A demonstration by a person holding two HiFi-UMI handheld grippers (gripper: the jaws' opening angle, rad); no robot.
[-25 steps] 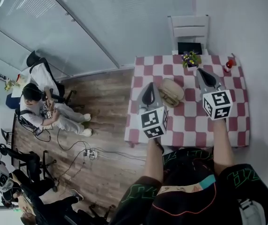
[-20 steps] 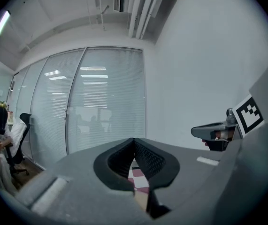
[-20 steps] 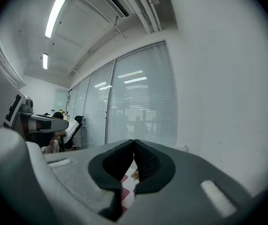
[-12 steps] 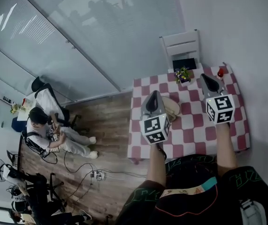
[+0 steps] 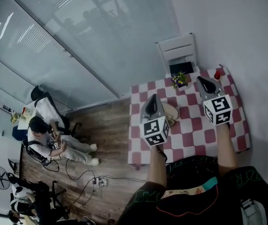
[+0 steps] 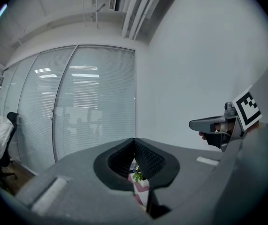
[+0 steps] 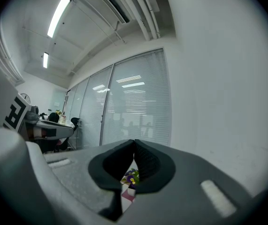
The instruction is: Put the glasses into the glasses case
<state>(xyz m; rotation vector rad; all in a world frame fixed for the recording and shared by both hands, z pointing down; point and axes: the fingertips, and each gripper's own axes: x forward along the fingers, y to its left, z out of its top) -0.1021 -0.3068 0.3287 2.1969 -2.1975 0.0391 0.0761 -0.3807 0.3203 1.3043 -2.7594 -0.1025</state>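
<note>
Plainly, the glasses case point(image 5: 172, 112) is a pale tan oval lying on the left half of the counter point(image 5: 197, 134), which is covered by a red-and-white checked cloth. In the head view it is small, and the left tongs point(image 5: 154, 96) hang in front of it and cover its left edge. Whether it lies open or shut cannot be told, and the glasses cannot be made out in any view.

The left tongs are clenched: in the left gripper view their dark pads meet at the tips with nothing between them. The right tongs point(image 5: 200, 79) are clenched and empty too, held over the far right part of the counter, well apart from the case. Each pair carries a marker cube point(image 5: 154, 131) on its rear end, near the person's hand.

At the far edge of the counter stands a small flower pot point(image 5: 179, 79) with purple and yellow blooms, and it shows through the gap under both pairs of tips. A small red object point(image 5: 217, 74) sits near the far right corner. Behind the counter a white chair point(image 5: 177, 49) stands against the wall. To the left, on the wooden floor point(image 5: 110, 125), a seated person point(image 5: 47, 137) is well apart from the counter, with cables point(image 5: 84, 179) trailing nearby and a glass wall point(image 5: 77, 41) beyond.
</note>
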